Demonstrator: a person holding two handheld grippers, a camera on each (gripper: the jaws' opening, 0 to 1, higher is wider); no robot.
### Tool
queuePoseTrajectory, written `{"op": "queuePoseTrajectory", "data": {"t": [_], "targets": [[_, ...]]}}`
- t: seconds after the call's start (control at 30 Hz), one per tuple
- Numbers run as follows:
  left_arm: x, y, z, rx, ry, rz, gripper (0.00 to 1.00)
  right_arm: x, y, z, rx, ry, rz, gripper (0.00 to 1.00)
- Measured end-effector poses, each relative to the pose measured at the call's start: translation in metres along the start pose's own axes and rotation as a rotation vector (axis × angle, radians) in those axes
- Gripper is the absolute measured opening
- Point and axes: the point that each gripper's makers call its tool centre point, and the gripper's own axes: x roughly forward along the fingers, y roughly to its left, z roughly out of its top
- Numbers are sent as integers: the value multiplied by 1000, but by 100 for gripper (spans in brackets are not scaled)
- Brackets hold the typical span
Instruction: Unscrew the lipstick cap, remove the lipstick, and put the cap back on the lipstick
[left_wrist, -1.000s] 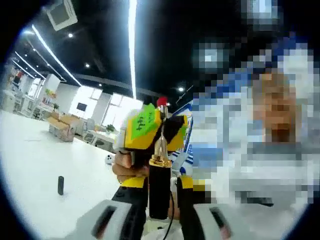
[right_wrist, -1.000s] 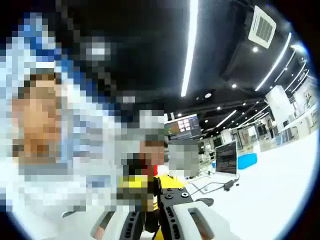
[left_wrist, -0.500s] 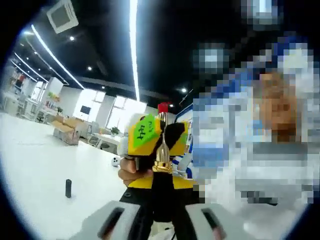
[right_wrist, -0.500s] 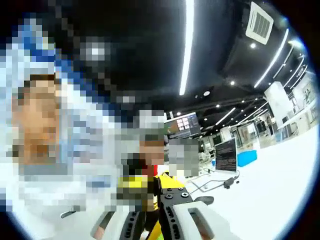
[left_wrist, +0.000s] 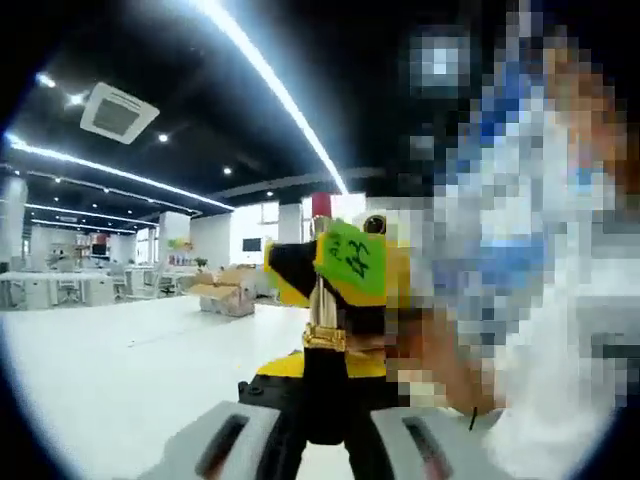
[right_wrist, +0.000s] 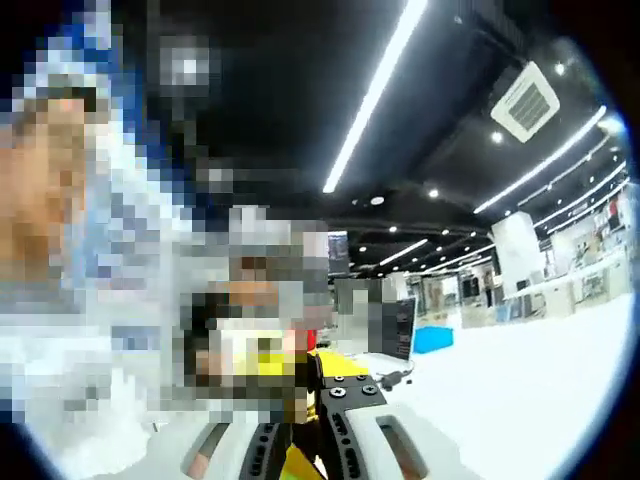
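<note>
Gripping 1 lipstick (left_wrist: 322, 340) by its black base, my left gripper (left_wrist: 322, 440) has its 2 jaws closed tight on the tube, which stands upright above the white table (left_wrist: 120, 370). Its gold collar and red tip point toward my right gripper (left_wrist: 345, 265), yellow and black with 1 green tag, just behind the tip. In the right gripper view, my right gripper (right_wrist: 298, 450) has its 2 jaws drawn close together over something yellow and black; I cannot tell whether they hold anything.
</note>
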Motion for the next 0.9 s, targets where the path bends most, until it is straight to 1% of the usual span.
{"op": "queuePoseTrajectory", "data": {"t": [0.07, 0.13, 0.23, 0.27, 0.3, 0.37, 0.43, 0.5, 0.53, 0.57, 0.63, 0.73, 0.8, 0.9], "targets": [[0, 5, 1, 22, -1, 51, 12, 1, -1, 1, -15, -6, -16, 6], [-1, 16, 2, 86, 3, 159, 12, 1, -3, 2, -38, -13, -42, 6], [-6, 32, 4, 213, 18, 321, 12, 4, -9, 1, -88, -30, -97, 6], [-8, 37, 3, 256, 29, 371, 12, 4, -10, -1, -99, -31, -111, 6], [-9, 40, 3, 284, 31, 403, 12, 5, -11, -1, -104, -30, -118, 6], [-9, 38, 3, 280, 25, 405, 12, 5, -11, -1, -112, -32, -124, 6], [-10, 39, 5, 308, 33, 422, 12, 5, -11, 0, -118, -31, -126, 6], [-10, 39, 5, 311, 43, 413, 12, 5, -10, 0, -121, -27, -123, 6], [-10, 37, 4, 301, 51, 392, 12, 4, -10, 0, -119, -26, -119, 6], [-9, 32, 5, 275, 42, 353, 12, 4, -10, 1, -112, -29, -111, 6], [-10, 32, 5, 273, 52, 335, 12, 4, -9, 1, -106, -27, -103, 6], [-8, 26, 5, 279, 60, 294, 13, 4, -7, 2, -93, -22, -84, 6], [-7, 22, 6, 274, 60, 260, 15, 3, -6, 1, -68, -17, -61, 6], [-7, 14, 8, 222, 49, 188, 17, 2, -5, -2, -13, -14, -27, 6]]}}
